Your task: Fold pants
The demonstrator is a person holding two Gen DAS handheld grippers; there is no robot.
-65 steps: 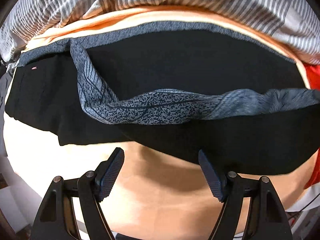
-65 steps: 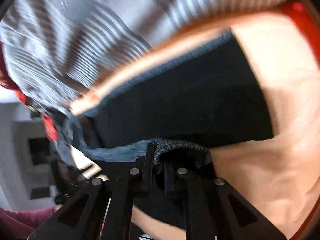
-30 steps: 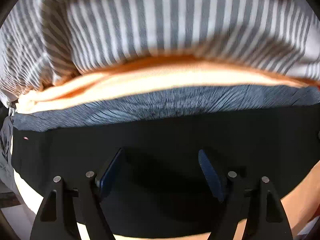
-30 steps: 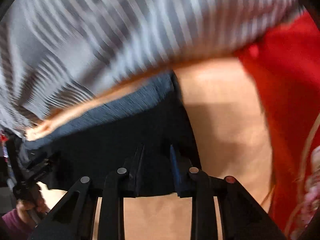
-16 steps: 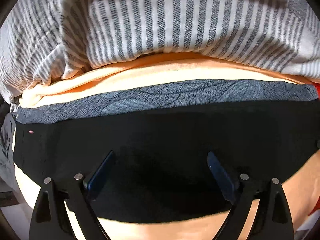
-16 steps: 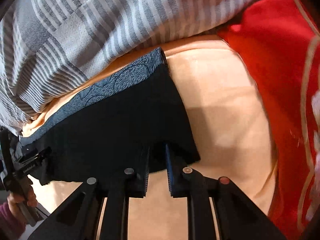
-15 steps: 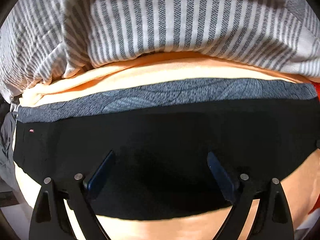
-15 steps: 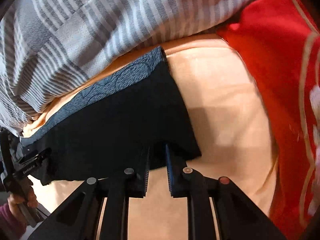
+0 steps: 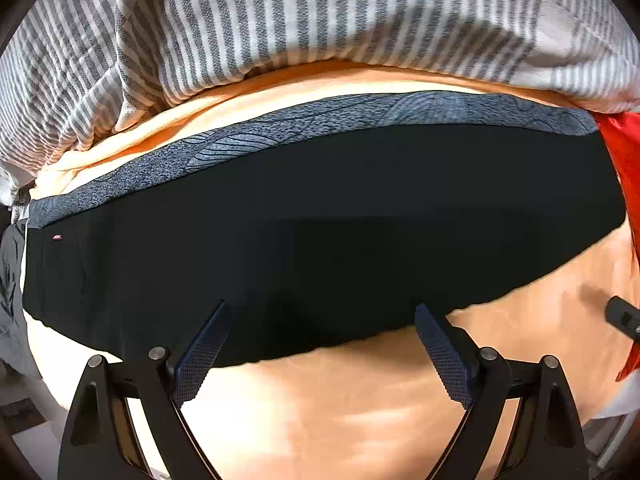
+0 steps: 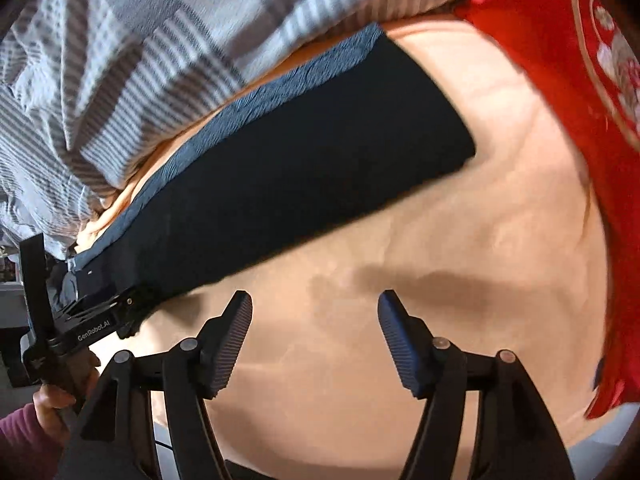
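- The pants are lying flat on the bed, folded into one long black strip with a grey patterned band running along the far edge.
- The strip's long axis is running side to side across the left wrist view, parallel to the striped blanket bunched just beyond it.
- The left tongs are standing spread wide, both pads hovering at the near edge of the black cloth and pinching nothing.
- The right tongs are also standing spread and empty, over bare sheet, apart from the strip's near edge.
- In the right wrist view the pants are lying ahead and to the left, with the strip's right end nearest a red cloth.
- Judgement: the left tongs are the nearer pair, sitting about mid-length of the strip; the next fold would be calling for one end to be carried along the long axis onto the other.
- Risk, as judged: thin, slack cloth may be slipping or dragging out of line unless both layers are caught.
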